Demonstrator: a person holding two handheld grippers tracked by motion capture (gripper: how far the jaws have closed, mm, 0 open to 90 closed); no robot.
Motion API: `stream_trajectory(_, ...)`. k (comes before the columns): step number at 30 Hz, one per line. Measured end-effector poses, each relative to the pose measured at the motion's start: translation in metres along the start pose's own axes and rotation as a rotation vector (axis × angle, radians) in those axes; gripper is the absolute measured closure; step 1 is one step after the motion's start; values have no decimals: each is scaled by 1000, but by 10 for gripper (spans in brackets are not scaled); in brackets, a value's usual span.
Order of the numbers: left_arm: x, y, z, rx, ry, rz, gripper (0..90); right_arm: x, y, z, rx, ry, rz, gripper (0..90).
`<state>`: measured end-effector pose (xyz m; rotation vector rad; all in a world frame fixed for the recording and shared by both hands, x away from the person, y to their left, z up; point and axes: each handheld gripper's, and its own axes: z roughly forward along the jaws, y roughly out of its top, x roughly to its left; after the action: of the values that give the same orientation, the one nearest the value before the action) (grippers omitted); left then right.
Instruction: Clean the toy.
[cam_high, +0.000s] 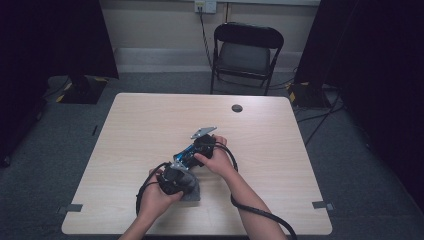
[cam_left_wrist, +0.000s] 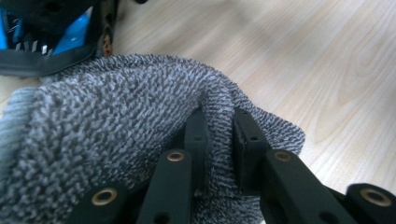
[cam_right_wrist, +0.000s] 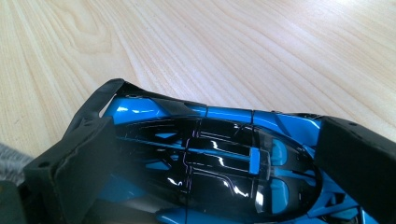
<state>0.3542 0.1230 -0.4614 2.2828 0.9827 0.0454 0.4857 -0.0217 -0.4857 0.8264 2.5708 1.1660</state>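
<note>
The left claw (cam_left_wrist: 218, 140) is clenched on a fold of grey knitted cloth (cam_left_wrist: 116, 126), its two black jaws pinching a ridge of the fabric up between them. In the high view that left claw (cam_high: 175, 181) sits near the front edge of the worktop (cam_high: 150, 120), left of centre, with the cloth (cam_high: 192, 192) bunched just right of it on the wood. The grip on a raised fold, rather than a flat edge, looks chosen so the cloth can be dragged or rubbed without slipping out.

The right claw (cam_right_wrist: 205, 154) is grasping a blue and black toy car (cam_right_wrist: 210, 158), one jaw on each flank of its glossy body, so the roof and windows face the camera. In the high view the right claw (cam_high: 200, 150) lies just beyond and right of the left one, and the car (cam_high: 184, 156) shows as a small blue shape between the two hands, touching or nearly touching the cloth. Holding the car by its sides probably steadies it while leaving the upper bodywork free for the cloth, which suggests wiping or polishing.

Beyond the hands the worktop is bare pale wood, with a dark round grommet (cam_high: 237, 108) near its far edge. A black folding chair (cam_high: 246, 52) stands behind, on the grey floor.
</note>
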Motion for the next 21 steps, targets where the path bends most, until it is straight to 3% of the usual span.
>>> stream_trajectory(8, -11, 5, 4, 0, -35, 25, 784, 0, 0, 0, -1, 1, 0, 0)
stream_trajectory(13, -24, 10, 6, 3, -85, 65, 783, 0, 0, 0, 0, 1, 0, 0)
stream_trajectory(16, -32, 14, 3, 13, -106, 95, 782, 0, 0, 0, -1, 1, 0, 0)
stream_trajectory(21, -39, 18, -8, -1, -116, 108, 782, 0, 0, 0, 0, 1, 0, 0)
